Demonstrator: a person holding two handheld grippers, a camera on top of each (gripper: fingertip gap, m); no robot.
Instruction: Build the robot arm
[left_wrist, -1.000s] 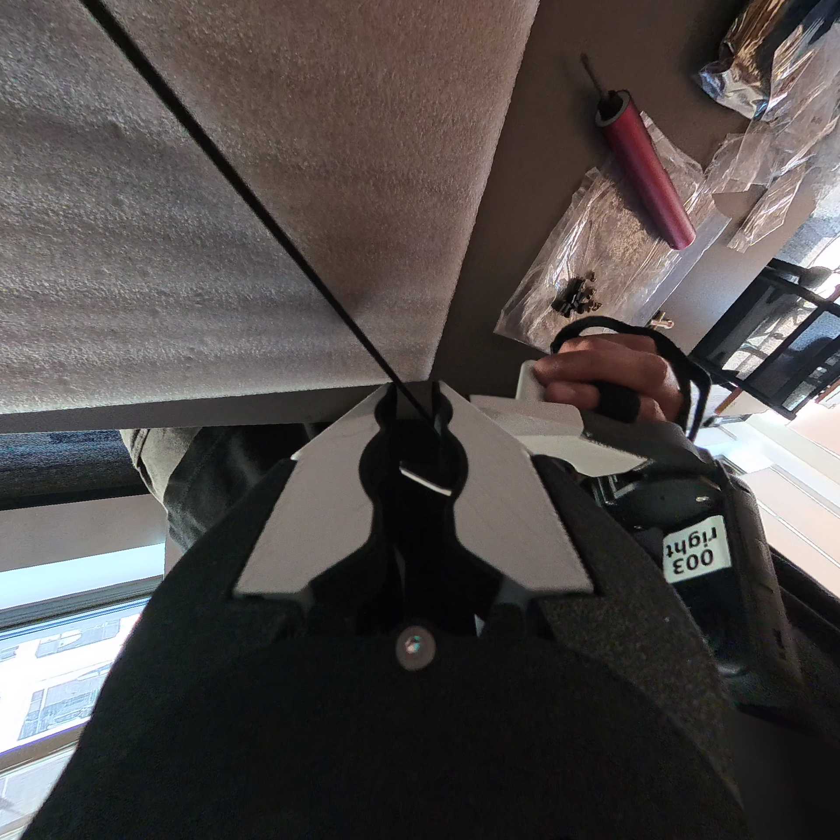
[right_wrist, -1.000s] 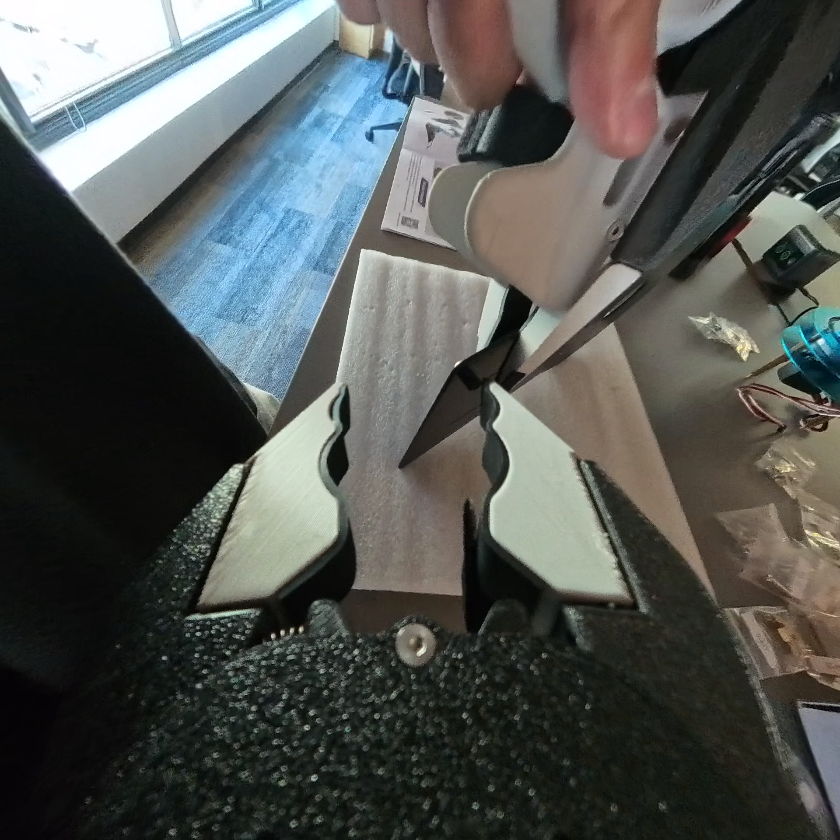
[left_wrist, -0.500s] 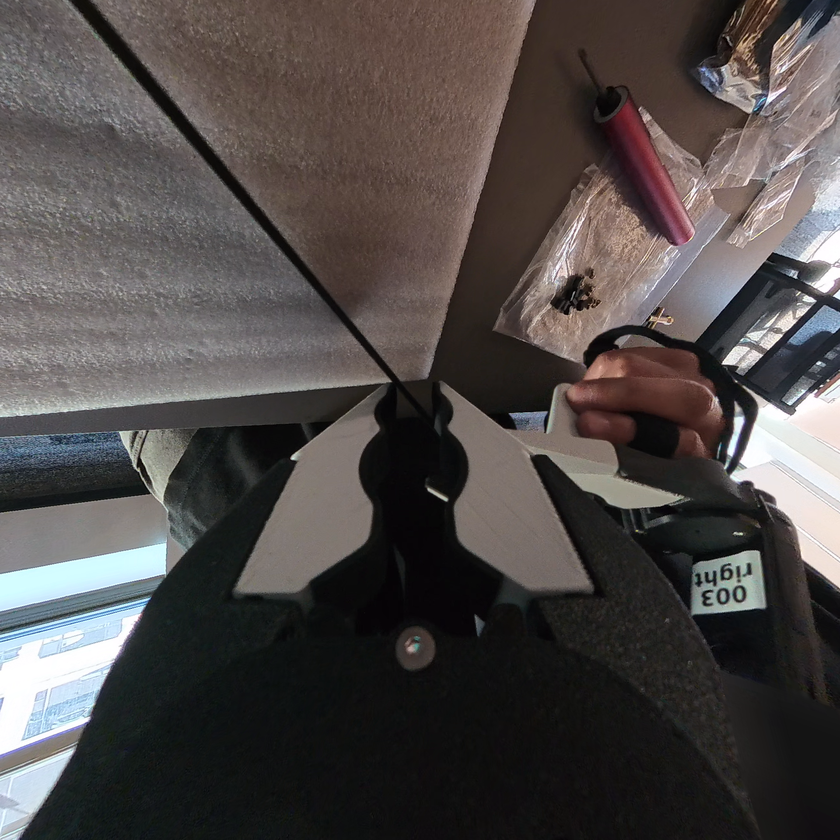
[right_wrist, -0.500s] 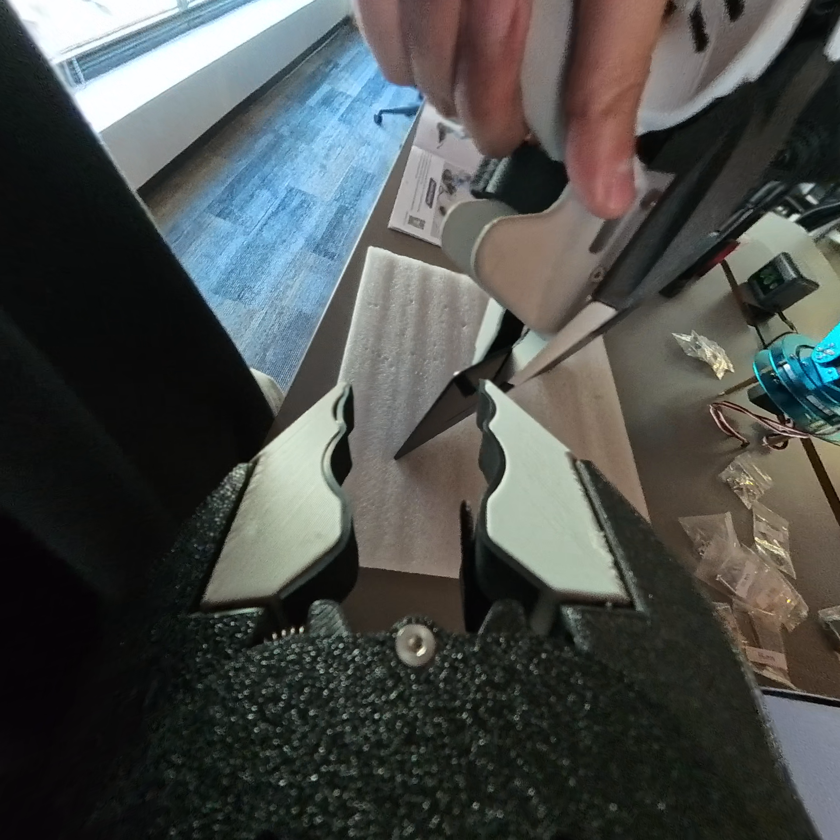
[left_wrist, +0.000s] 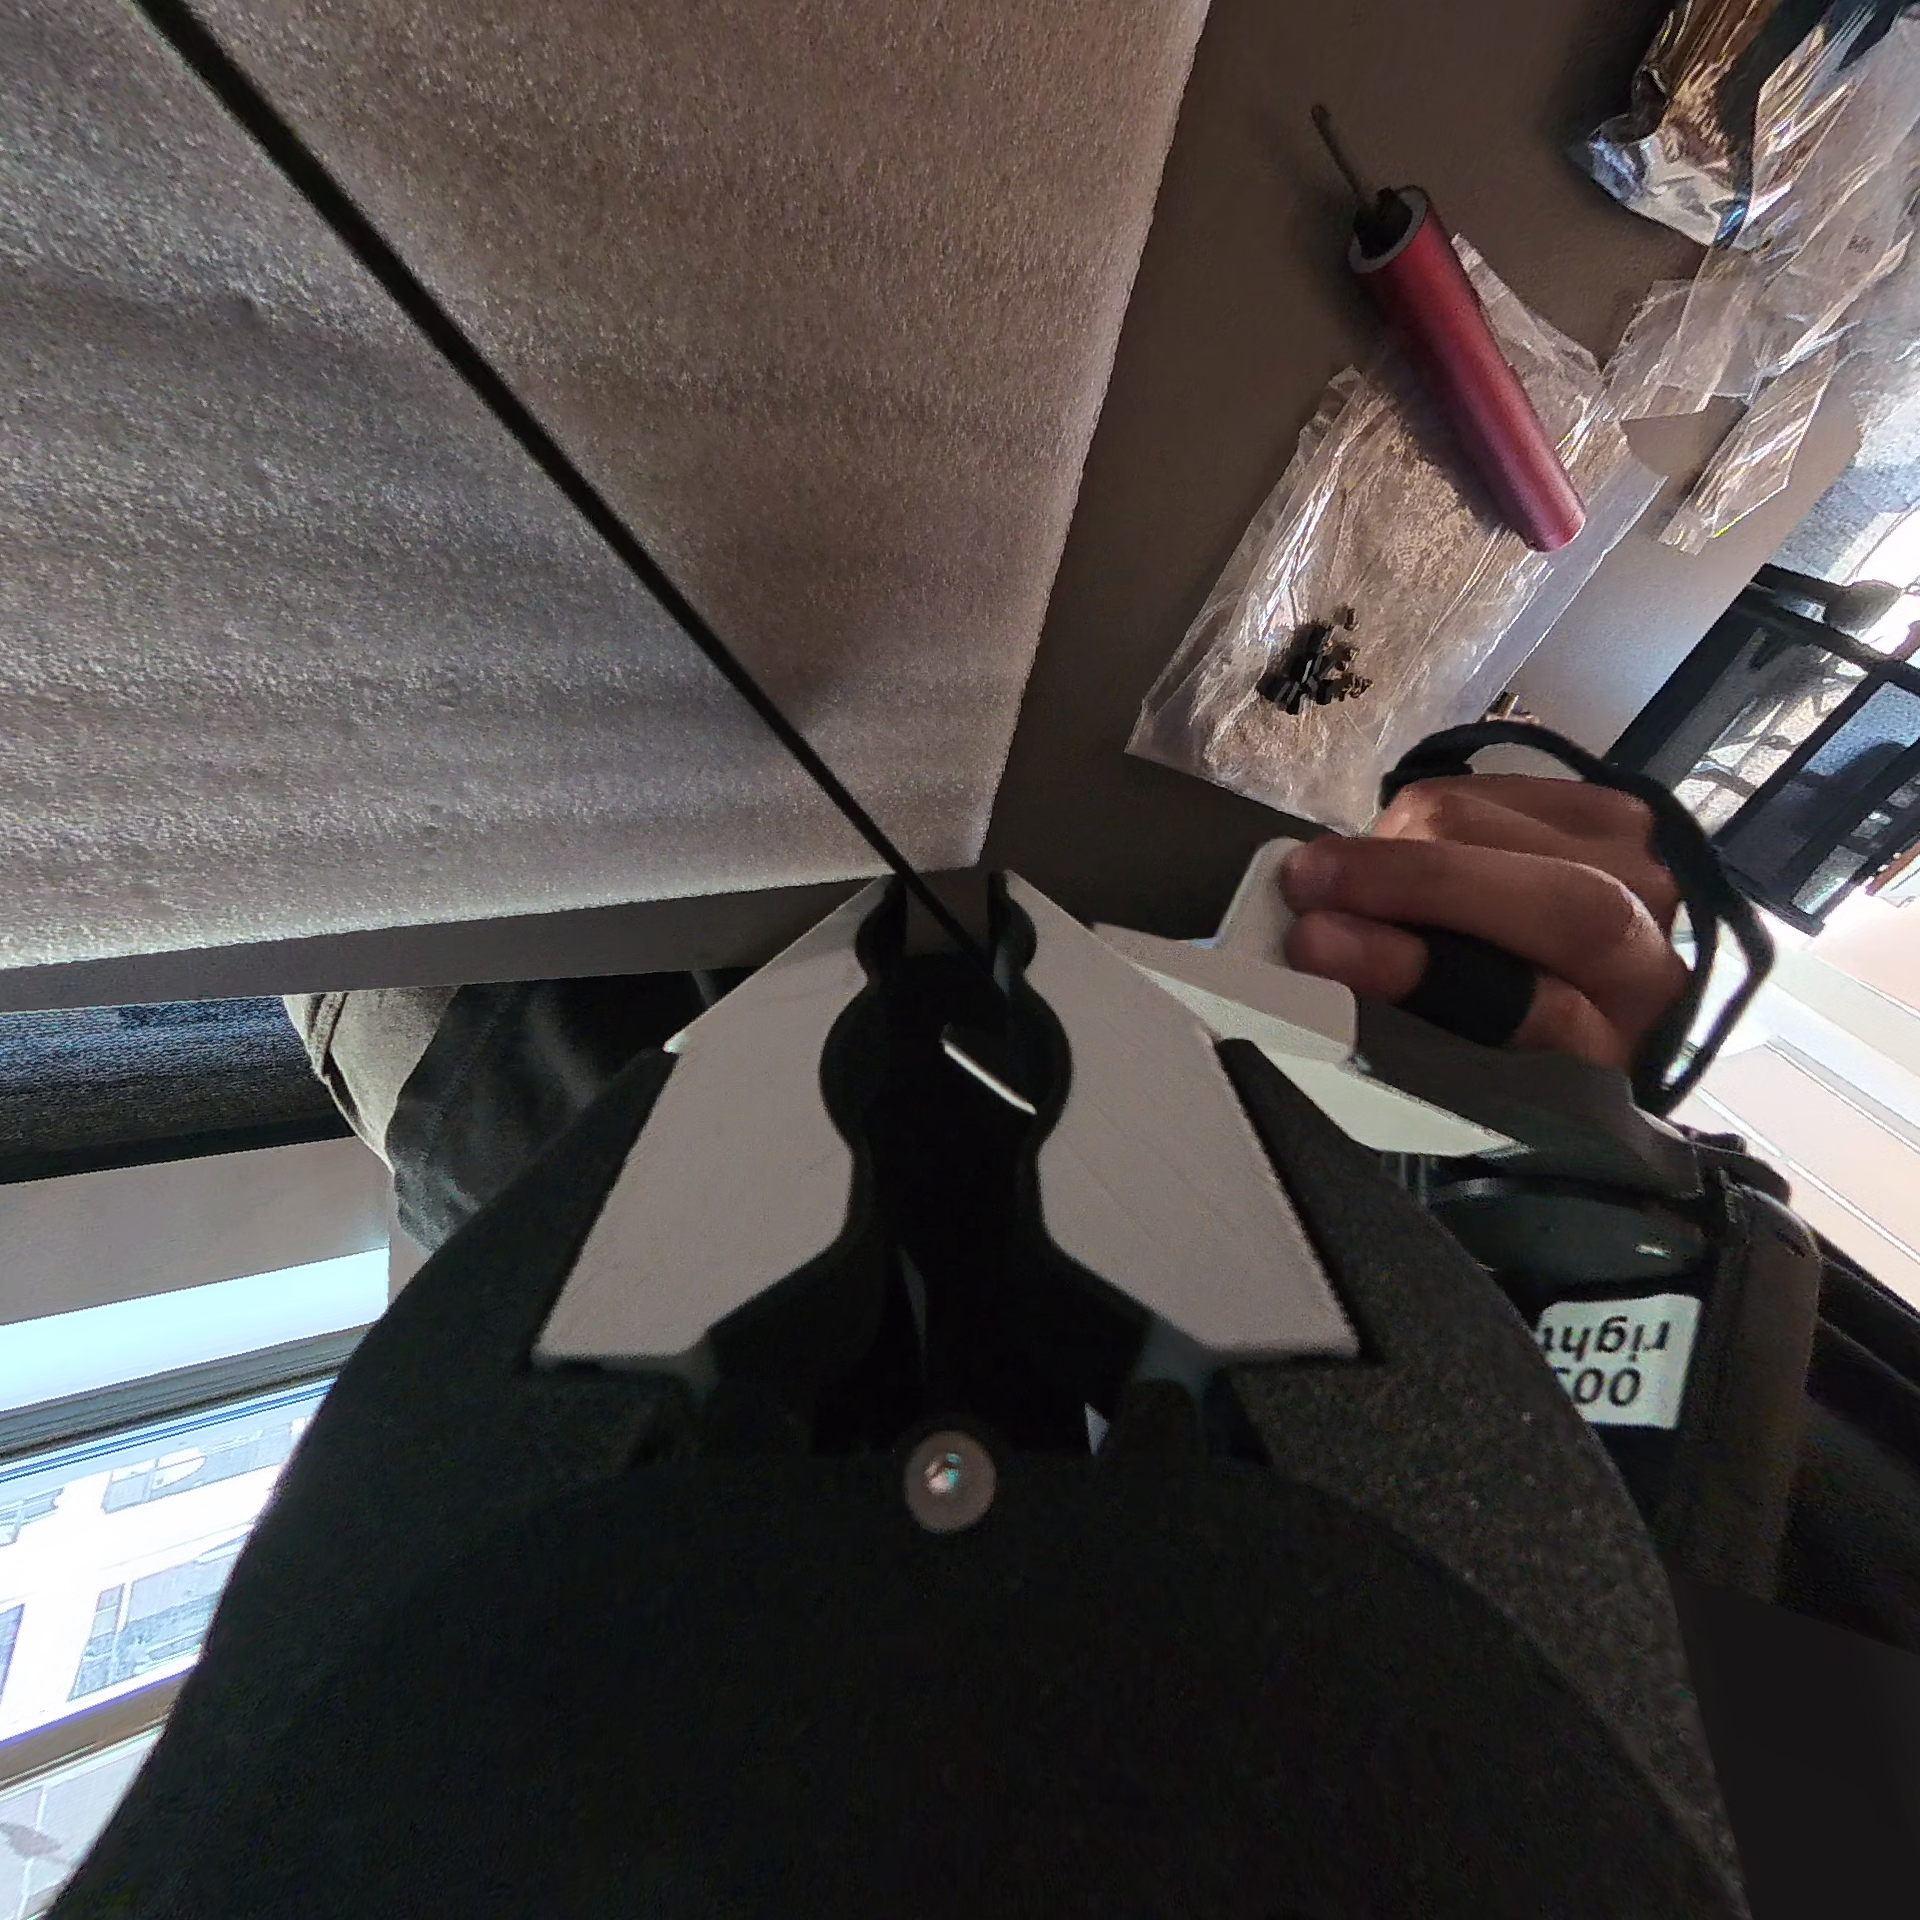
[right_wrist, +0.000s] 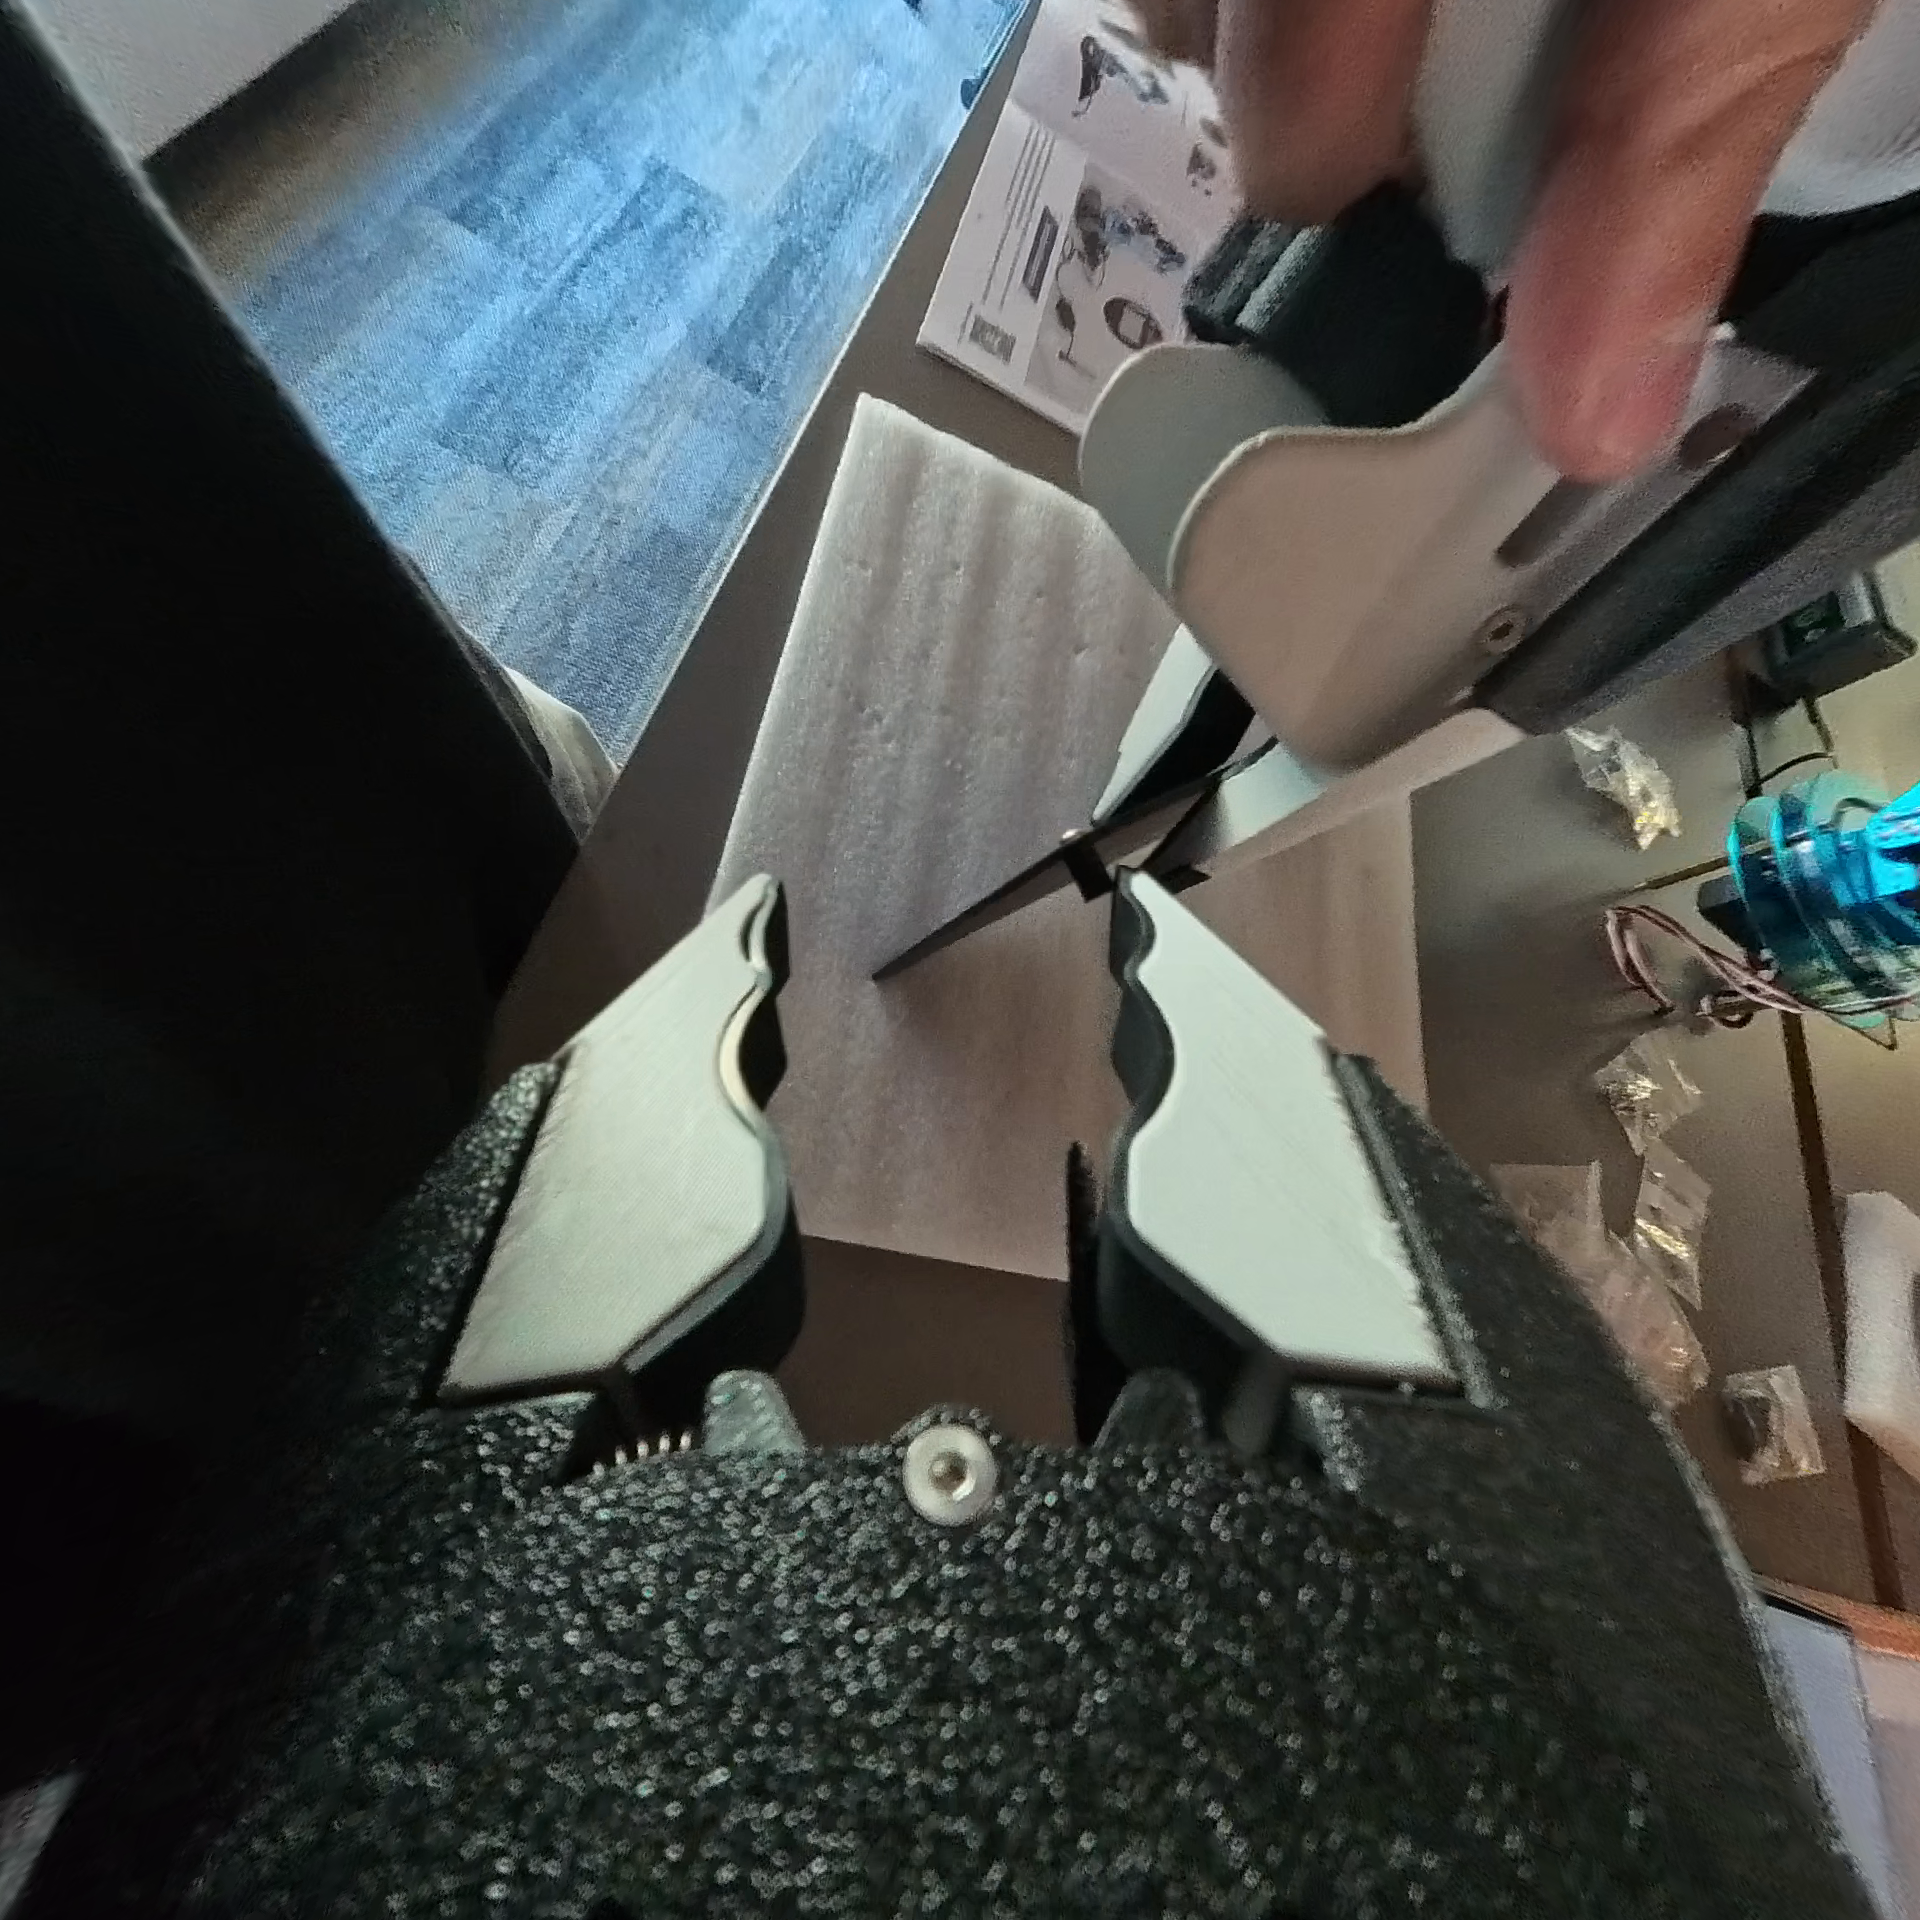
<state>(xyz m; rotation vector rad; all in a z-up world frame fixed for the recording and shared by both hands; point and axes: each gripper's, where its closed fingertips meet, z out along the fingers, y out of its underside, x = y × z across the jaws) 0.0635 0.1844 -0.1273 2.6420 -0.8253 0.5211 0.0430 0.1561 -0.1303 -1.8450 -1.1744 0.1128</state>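
1. The left gripper (left_wrist: 945, 904) is clamped on a thin black strip (left_wrist: 582, 499), seen edge-on, which runs slantwise over the white foam sheet (left_wrist: 727, 312) on the brown table (left_wrist: 1195, 520).
2. The right gripper (right_wrist: 945, 883) is held with its jaws apart and empty. Its right finger lies just beside the strip, near a small dark band around it.
3. From the right wrist view the strip's pointed end appears over the foam sheet; whether it touches cannot be told.
4. So slim a piece is judged likely to twist or slip. The clamp is best kept firm and level, and any second grip should be squared to the strip's flat faces, close to the first.
5. A red tube (left_wrist: 1465, 353) and a clear bag (left_wrist: 1351, 582) of small parts lie well apart from both grippers.
6. Against a second ago, the left clamp is unchanged and the right jaws are equally wide. The hand (left_wrist: 1475, 904) on the right gripper has shifted outward, and the right view is tilted further.
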